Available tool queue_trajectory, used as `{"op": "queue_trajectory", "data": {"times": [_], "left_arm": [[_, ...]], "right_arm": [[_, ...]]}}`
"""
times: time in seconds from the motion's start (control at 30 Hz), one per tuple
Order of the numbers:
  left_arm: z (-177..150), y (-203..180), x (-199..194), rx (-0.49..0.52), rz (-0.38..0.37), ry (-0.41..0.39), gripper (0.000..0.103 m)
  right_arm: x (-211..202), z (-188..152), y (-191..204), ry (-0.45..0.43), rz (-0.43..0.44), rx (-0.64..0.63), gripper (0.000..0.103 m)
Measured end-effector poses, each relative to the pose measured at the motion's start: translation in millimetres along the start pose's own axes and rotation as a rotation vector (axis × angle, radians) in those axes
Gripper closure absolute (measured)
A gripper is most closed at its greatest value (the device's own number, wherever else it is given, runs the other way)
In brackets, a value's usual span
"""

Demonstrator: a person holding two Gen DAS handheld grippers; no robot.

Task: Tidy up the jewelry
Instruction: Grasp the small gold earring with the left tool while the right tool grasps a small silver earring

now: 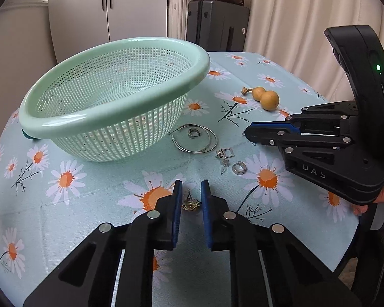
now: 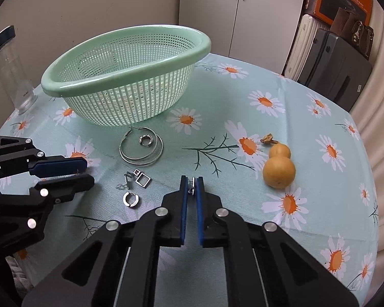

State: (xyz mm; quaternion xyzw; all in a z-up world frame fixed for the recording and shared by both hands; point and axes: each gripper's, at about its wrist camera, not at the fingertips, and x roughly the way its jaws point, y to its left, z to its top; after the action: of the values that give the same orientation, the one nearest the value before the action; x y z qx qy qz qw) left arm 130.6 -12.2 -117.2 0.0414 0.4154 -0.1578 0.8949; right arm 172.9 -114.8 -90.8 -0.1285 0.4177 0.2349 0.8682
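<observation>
A mint green mesh basket (image 1: pixel 115 117) (image 2: pixel 130 76) stands on the daisy tablecloth. In front of it lie large silver hoops (image 1: pixel 197 140) (image 2: pixel 140 148) with a small silver ring inside, square silver earrings (image 1: pixel 224 153) (image 2: pixel 140 177) and a small silver hoop (image 1: pixel 239 168) (image 2: pixel 130 199). My left gripper (image 1: pixel 191 192) (image 2: pixel 85 170) is open around a small gold earring (image 1: pixel 190 203) on the cloth. My right gripper (image 2: pixel 191 184) (image 1: pixel 245 133) is shut on a small silver earring (image 2: pixel 191 186), held just above the table.
A yellow gourd (image 1: pixel 266 97) (image 2: pixel 279 165) lies on the right of the table. A clear glass jar (image 2: pixel 12 76) stands at the far left edge. Suitcases (image 2: pixel 332 69) and a cupboard (image 1: pixel 107 7) stand behind the table.
</observation>
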Motion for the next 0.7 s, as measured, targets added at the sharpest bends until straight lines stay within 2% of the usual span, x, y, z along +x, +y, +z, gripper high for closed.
{"op": "queue_trajectory", "data": {"times": [0.2,0.37,0.7], "left_arm": [[-5,0,-7,0.004,-0.013,0.012,0.089],[-12,0,-24,0.002,-0.019,0.023,0.089],[-1,5,-79,-0.037,-0.008,-0.062,0.089]], "right_arm": [[-5,-2,-12,0.002,0.012,0.049,0.097],[-24,1,-23,-0.035,0.01,0.072,0.097],[-71,17,-37,-0.145,0.062,0.131,0.097]]}}
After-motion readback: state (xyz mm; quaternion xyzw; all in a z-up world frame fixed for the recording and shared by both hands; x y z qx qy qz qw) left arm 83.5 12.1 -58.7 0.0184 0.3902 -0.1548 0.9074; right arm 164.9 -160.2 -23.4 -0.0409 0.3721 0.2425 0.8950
